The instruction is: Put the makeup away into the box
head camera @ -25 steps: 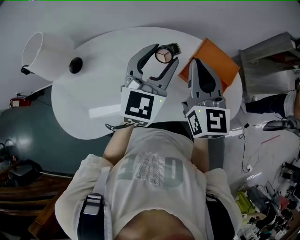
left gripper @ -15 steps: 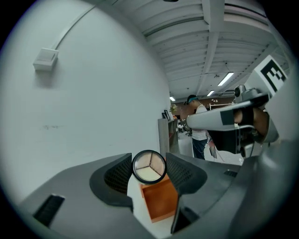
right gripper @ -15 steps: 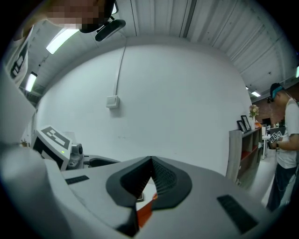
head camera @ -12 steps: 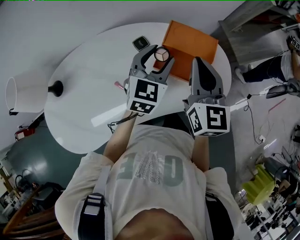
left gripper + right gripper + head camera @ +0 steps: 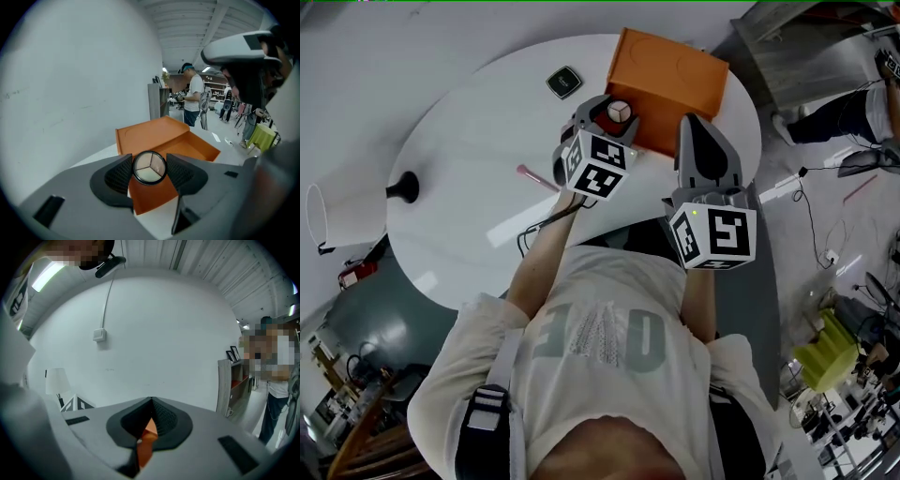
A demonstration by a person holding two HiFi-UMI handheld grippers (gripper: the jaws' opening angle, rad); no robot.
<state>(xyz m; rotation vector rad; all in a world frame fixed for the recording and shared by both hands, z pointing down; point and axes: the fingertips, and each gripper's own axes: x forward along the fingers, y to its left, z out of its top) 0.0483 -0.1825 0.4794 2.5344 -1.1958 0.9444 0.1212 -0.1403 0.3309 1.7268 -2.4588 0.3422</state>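
At orange box (image 5: pixel 675 66) edge: round compact (image 5: pixel 149 167), squeezed in left gripper (image 5: pixel 614 117), lower and nearer than before. Right gripper (image 5: pixel 692 124) pinched shut, empty. Head view only: dark case (image 5: pixel 564 81), pink stick (image 5: pixel 534 175).

White wall (image 5: pixel 70 70), round table (image 5: pixel 469 216) w/ lamp (image 5: pixel 339 216).

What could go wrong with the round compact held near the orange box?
The round compact is pinched only at its rim by the left gripper; it may slip out. It hangs near the front wall of the orange box, so an early release could drop it on the table. The shut right gripper is close by and might nudge the box.
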